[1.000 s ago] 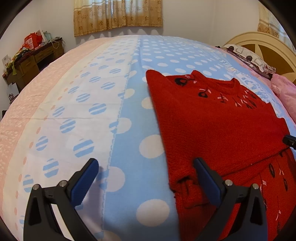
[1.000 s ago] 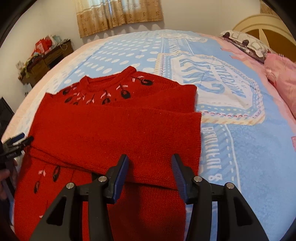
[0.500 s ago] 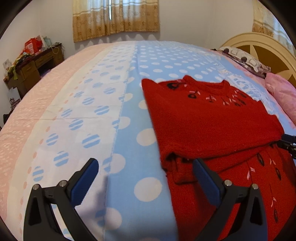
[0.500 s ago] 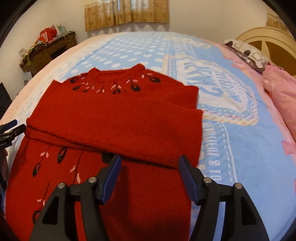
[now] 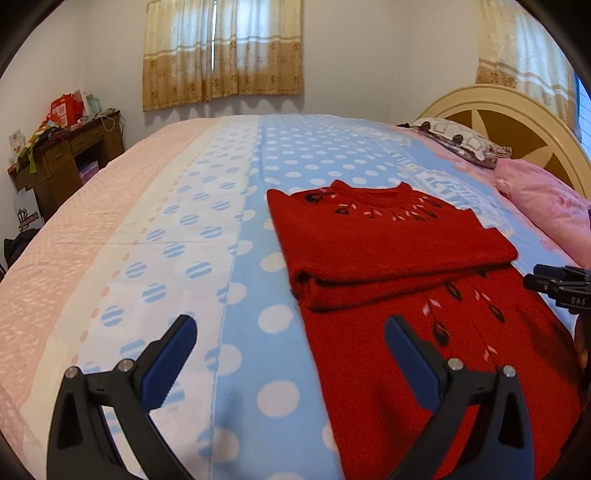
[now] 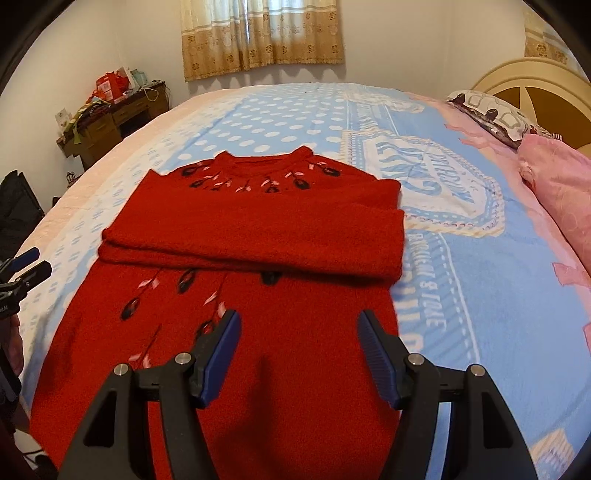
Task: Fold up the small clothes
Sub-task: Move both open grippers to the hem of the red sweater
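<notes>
A red knitted sweater (image 5: 388,236) (image 6: 258,229) with dark flower embroidery lies flat on the bed, both sleeves folded across its chest as a thick band. My left gripper (image 5: 291,328) hovers open above the sweater's left edge and the blue spotted blanket, with nothing between its blue pads. My right gripper (image 6: 299,325) stands open over the sweater's lower body, nothing between its fingers. Each gripper's tip shows at the edge of the other view: the right one (image 5: 554,280), the left one (image 6: 26,266).
The bed carries a blue, white and pink blanket (image 5: 184,229). Pink pillows (image 6: 554,184) and a cream headboard (image 5: 517,122) stand at the right. A cluttered wooden desk (image 5: 62,155) stands by the left wall. Curtains (image 6: 258,33) hang behind.
Both grippers pulled back and rose away from the folded sleeve band. The right jaws widened and let go of the sleeve fold. More of the sweater's lower body now shows.
</notes>
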{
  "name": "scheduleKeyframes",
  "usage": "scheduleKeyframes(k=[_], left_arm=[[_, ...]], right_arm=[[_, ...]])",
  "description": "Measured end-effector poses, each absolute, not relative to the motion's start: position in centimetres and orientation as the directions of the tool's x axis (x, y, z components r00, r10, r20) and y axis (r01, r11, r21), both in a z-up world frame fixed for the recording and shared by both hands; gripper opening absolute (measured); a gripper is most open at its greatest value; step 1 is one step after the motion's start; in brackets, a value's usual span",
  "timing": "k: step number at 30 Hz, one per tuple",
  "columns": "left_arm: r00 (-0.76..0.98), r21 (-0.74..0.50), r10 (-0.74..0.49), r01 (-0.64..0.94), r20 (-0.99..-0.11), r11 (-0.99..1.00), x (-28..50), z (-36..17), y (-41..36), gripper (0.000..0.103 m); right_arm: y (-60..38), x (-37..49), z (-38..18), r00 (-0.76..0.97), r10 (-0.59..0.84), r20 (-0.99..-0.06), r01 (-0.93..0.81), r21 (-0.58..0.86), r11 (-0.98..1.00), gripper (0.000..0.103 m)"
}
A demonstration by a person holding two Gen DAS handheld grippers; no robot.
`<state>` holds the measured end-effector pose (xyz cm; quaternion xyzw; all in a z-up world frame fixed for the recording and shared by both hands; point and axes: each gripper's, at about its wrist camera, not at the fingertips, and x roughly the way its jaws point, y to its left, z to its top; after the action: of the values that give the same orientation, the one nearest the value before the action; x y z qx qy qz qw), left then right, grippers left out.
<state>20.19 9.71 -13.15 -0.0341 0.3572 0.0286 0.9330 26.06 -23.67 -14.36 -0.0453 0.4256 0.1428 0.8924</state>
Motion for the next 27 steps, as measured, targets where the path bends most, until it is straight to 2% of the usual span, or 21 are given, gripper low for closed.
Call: scheduleKeyframes(k=[6,11,19,22,27], left_arm=[[0.744,-0.051,0.000,-0.046,-0.668,0.998,17.1,-12.8,8.9,0.103],[0.742,-0.038,-0.015,-0.014,-0.670,0.999,14.0,-12.7,8.1,0.103],[0.713,-0.048,-0.042,0.012,-0.700,0.999,11.0,-13.9,7.1,0.103],[0.703,-0.055,-0.059,0.028,-0.708,0.998,9.9,-14.5,6.4,0.103],[0.685,-0.077,-0.086,0.043,-0.724,0.996,8.7,-15.2,5.7,0.103]], right_arm=[[-23.0,22.8,-14.6,0.572,0.244,-0.783,-0.314,0.066,0.947,0.066],[-20.4,19.1,-14.7,0.548,0.295,-0.783,-0.398,0.067,0.915,0.067],[-16.2,12.8,-17.0,0.498,0.294,-0.816,-0.539,-0.025,0.842,0.067],[-16.4,10.6,-17.0,0.551,0.283,-0.785,-0.549,-0.085,0.832,0.067],[-17.3,8.5,-16.9,0.557,0.277,-0.783,-0.556,-0.104,0.825,0.067]])
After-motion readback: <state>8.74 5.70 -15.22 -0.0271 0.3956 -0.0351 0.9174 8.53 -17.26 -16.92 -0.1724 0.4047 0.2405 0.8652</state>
